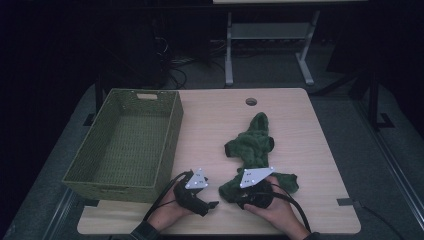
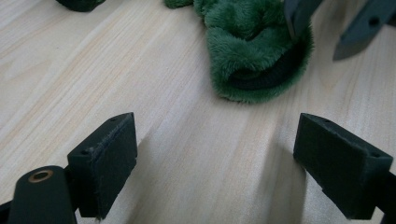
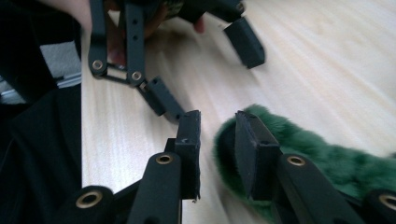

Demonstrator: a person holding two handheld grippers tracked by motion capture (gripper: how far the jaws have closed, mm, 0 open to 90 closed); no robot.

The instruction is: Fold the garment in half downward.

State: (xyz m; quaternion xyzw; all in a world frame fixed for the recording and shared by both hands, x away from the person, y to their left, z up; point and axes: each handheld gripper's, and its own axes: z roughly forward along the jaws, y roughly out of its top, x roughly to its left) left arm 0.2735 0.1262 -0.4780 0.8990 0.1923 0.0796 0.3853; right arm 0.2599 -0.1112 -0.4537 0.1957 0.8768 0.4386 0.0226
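A green fuzzy garment [image 1: 255,145] lies crumpled on the wooden table [image 1: 310,130], right of centre. Its near cuff [image 2: 254,70], with a dark inner lining, sits just ahead of my left gripper [image 2: 215,140], whose jaws stand wide open on bare wood. In the high view the left gripper [image 1: 210,202] is near the front edge, pointing right. My right gripper [image 1: 240,200] faces it at the garment's near end. The right gripper [image 3: 217,144] has its jaws narrowly apart, and the garment's edge [image 3: 327,154] lies at the right jaw. From the left gripper view, the right gripper [image 2: 327,35] has one jaw touching the fuzz.
A green woven basket [image 1: 120,187], with nothing in it, stands at the table's left side. A round cable hole [image 1: 251,101] is near the far edge. Beyond the table are a desk frame [image 1: 229,55] and cables on the floor.
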